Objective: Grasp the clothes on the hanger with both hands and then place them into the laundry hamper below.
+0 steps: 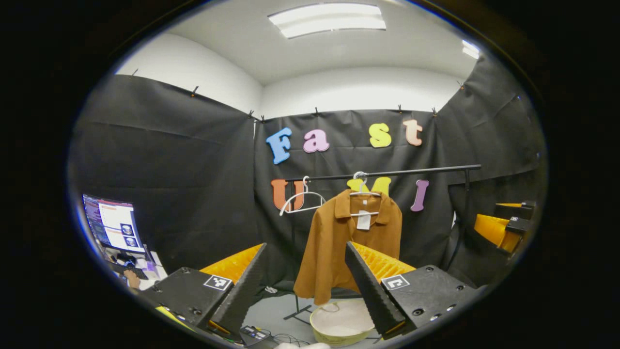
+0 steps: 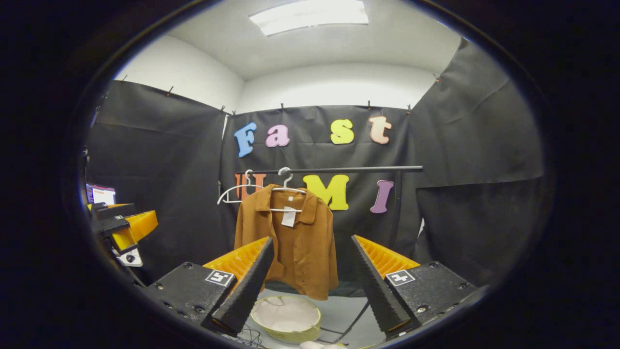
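A bare hanger is dangling at the rail's left end, the shirt hanging just right of it over the hamper. Left gripper and right gripper are gaping wide, well short; each should be closing on one shoulder evenly.

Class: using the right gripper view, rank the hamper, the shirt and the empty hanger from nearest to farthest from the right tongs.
1. Hamper, on the floor just below and ahead.
2. Shirt, hanging above the hamper.
3. Empty hanger, on the rail, left of the shirt; close call with the shirt.
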